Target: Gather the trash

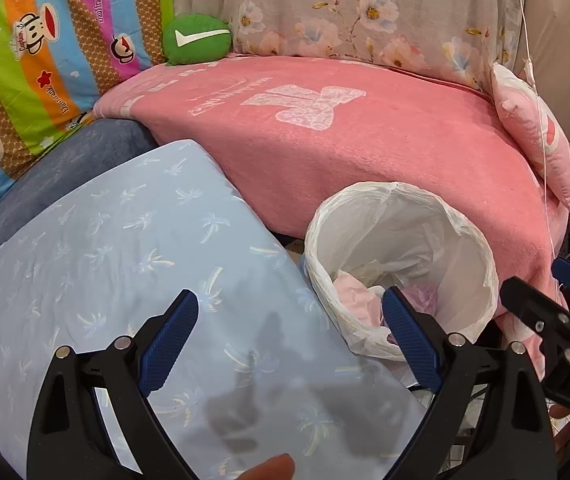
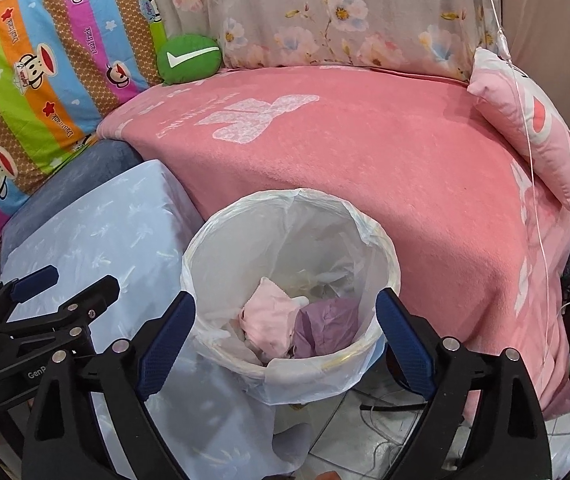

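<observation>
A white bin lined with a clear plastic bag (image 2: 365,236) stands on the floor between a light blue cushion and a pink blanket; it also shows in the left wrist view (image 1: 469,236). Inside lie crumpled pink paper (image 2: 269,320) and a purple wrapper (image 2: 327,326). My right gripper (image 2: 285,324) is open and empty, held just above the bin's mouth. My left gripper (image 1: 291,326) is open and empty, over the blue cushion's right edge, its right finger by the bin's rim. Each gripper shows at the side of the other's view.
A light blue cushion with a palm print (image 1: 125,264) lies left of the bin. A pink blanket (image 1: 365,152) covers the seat behind. A green round cushion (image 1: 197,40), a striped monkey-print cover (image 1: 33,60), a floral cover (image 1: 365,12) and a pink pillow (image 1: 533,128) stand around. Cables lie on the tiled floor (image 2: 381,412).
</observation>
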Motion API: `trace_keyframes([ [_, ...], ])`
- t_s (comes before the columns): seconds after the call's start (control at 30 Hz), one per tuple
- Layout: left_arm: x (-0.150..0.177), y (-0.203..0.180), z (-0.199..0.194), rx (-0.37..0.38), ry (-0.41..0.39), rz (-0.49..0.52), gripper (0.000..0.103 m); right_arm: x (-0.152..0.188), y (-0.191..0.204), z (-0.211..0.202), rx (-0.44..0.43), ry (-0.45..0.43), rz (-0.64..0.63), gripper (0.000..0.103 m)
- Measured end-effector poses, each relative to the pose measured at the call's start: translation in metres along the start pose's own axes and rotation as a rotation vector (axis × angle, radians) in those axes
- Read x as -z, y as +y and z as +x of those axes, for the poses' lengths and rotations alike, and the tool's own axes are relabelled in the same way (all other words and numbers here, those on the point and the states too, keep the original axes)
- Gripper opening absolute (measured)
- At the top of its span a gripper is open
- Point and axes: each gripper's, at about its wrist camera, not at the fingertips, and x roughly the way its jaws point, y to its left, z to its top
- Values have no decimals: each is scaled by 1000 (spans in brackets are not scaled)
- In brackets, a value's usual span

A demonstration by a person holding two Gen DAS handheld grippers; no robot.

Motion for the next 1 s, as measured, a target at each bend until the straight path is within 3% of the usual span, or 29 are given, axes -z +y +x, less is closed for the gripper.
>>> trace_keyframes([
  [1.0, 12, -10, -2, -31, 16, -5, 90, 18, 1, -6, 64, 33, -34, 97],
])
